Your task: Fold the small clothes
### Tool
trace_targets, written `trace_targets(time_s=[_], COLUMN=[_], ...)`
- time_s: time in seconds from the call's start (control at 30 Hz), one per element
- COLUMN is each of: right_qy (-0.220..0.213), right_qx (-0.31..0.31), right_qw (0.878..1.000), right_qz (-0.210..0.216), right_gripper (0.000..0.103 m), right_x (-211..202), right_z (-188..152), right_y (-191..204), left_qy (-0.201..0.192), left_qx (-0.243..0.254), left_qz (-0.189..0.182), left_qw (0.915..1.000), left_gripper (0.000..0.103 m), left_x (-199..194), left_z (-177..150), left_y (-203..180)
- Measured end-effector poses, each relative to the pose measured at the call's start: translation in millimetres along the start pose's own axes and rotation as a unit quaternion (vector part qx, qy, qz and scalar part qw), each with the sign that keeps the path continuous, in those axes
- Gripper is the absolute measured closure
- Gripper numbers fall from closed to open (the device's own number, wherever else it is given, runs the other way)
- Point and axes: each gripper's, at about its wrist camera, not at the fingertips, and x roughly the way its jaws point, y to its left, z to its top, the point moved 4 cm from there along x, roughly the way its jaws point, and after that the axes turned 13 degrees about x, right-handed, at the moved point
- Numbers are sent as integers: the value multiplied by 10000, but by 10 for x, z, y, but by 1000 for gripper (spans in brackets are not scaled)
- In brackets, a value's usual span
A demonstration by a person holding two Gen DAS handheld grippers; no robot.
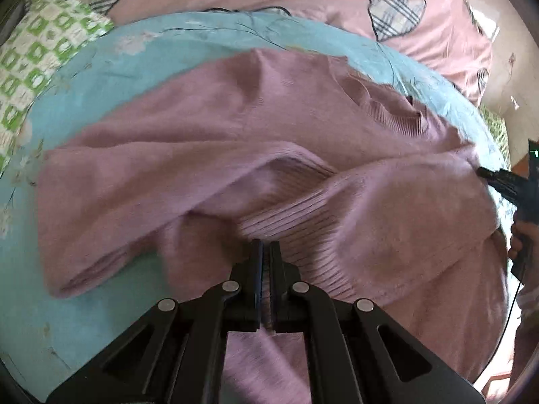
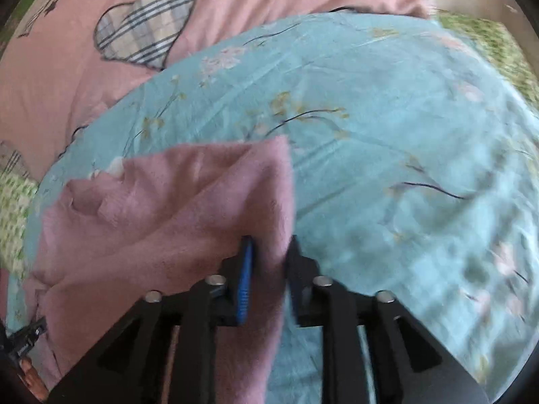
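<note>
Two grippers: both clamp one mauve knitted sweater.
Left gripper: fingers pinched tight on ribbed knit at 6 o'clock of its view.
Right gripper: fingers closed around a fold of the sweater's edge, blue pad showing.
Sweater: spread on the turquoise floral sheet.
Behind, 12 o'clock: pink quilt with plaid hearts.

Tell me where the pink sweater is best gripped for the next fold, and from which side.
Probably at its edges, as now: the left claw is shut on the ribbed band of the pink sweater, coming from the near side, and the right claw pinches the plain knit edge over the blue floral sheet. Edges lie thin and free; the middle is bunched.
</note>
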Motion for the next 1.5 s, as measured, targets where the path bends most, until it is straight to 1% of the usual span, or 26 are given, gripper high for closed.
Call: trace_targets(time_s=[0.03, 0.13, 0.17, 0.2, 0.27, 0.33, 0.37, 0.4, 0.43, 0.5, 0.53, 0.6, 0.73, 0.87, 0.9, 0.93, 0.97, 1.0, 1.03, 1.07, 1.1, 1.17, 1.2, 1.3, 1.37, 1.5], right_qy=[-95, -181, -194, -168, -39, 133, 259, 366, 446, 628, 704, 827, 1016, 1154, 1167, 1168, 1164, 1167, 1171, 1173, 1170, 1137, 1105, 907, 771, 656], right_qx=[126, 293, 272, 237, 190, 112, 50, 7, -29, -149, -184, -200, -135, -10, 14, 28, 50, 70, 80, 81, 83, 55, 27, 39, 88, 170], right_qw=[9999, 9971, 9956, 9940, 9897, 9864, 9843, 9822, 9806, 9771, 9758, 9735, 9718, 9711, 9714, 9719, 9722, 9722, 9723, 9723, 9721, 9720, 9720, 9727, 9732, 9737], right_qz=[70, 685, 877, 1052, 1416, 1637, 1744, 1842, 1910, 2029, 2060, 2124, 2123, 2087, 2069, 2043, 2029, 2029, 2022, 2020, 2032, 2054, 2073, 2135, 2163, 2176], right_gripper=[76, 73, 70, 64, 56, 56, 56, 56, 56, 56, 56, 56, 56, 56, 56, 56, 56, 56, 56, 56, 56, 56, 56, 56, 56, 56], right_x=[-129, -425, -532, -599, -705, -757, -773, -791, -787, -768, -763, -754, -723, -653, -646, -646, -644, -642, -641, -642, -649, -674, -695, -782, -844, -924], right_z=[-11, -113, -194, -276, -486, -700, -818, -930, -995, -1176, -1258, -1394, -1562, -1610, -1615, -1628, -1630, -1628, -1630, -1631, -1632, -1637, -1634, -1594, -1545, -1489], right_y=[-7, 79, 137, 202, 331, 448, 518, 573, 619, 718, 759, 805, 794, 772, 754, 744, 735, 726, 727, 726, 730, 745, 754, 749, 721, 648], left_qy=[-29, -174, -196, -195, -222, -248, -266, -289, -299, -362, -397, -325, -131, 102, 149, 244, 303, 360, 442, 454, 413, 239, 69, -443, -890, -1537], left_qx=[-88, -129, -117, -88, 105, 395, 551, 709, 838, 1103, 1259, 1457, 1691, 2132, 2215, 2306, 2333, 2325, 2269, 2216, 2177, 1928, 1755, 1561, 1499, 1485], left_qz=[-62, -23, -12, 22, 202, 512, 672, 801, 879, 1058, 1195, 1326, 1398, 1285, 1344, 1429, 1450, 1388, 1299, 1337, 1352, 1312, 1211, 947, 639, 138], left_qw=[9999, 9998, 9997, 9998, 9995, 9976, 9959, 9938, 9921, 9876, 9840, 9799, 9756, 9685, 9658, 9622, 9611, 9620, 9642, 9649, 9657, 9721, 9770, 9822, 9826, 9768], left_gripper=[102, 102, 102, 98, 94, 84, 81, 70, 50, 31, 32, 32, 32, 32, 32, 35, 43, 74, 96, 96, 99, 100, 101, 101, 101, 101], left_x=[-41, -215, -264, -304, -382, -453, -481, -499, -506, -506, -489, -405, -140, 127, 177, 249, 299, 349, 392, 400, 379, 257, 113, -290, -608, -1008], left_z=[-14, -114, -147, -176, -202, -170, -128, -77, -30, 87, 160, 283, 509, 543, 544, 541, 536, 532, 529, 539, 553, 588, 614, 695, 781, 959], left_y=[40, 108, 115, 113, 101, 90, 83, 70, 66, 61, 51, 38, 84, -9, -21, -24, -31, -21, -1, 21, 31, 24, -15, -207, -463, -1004])
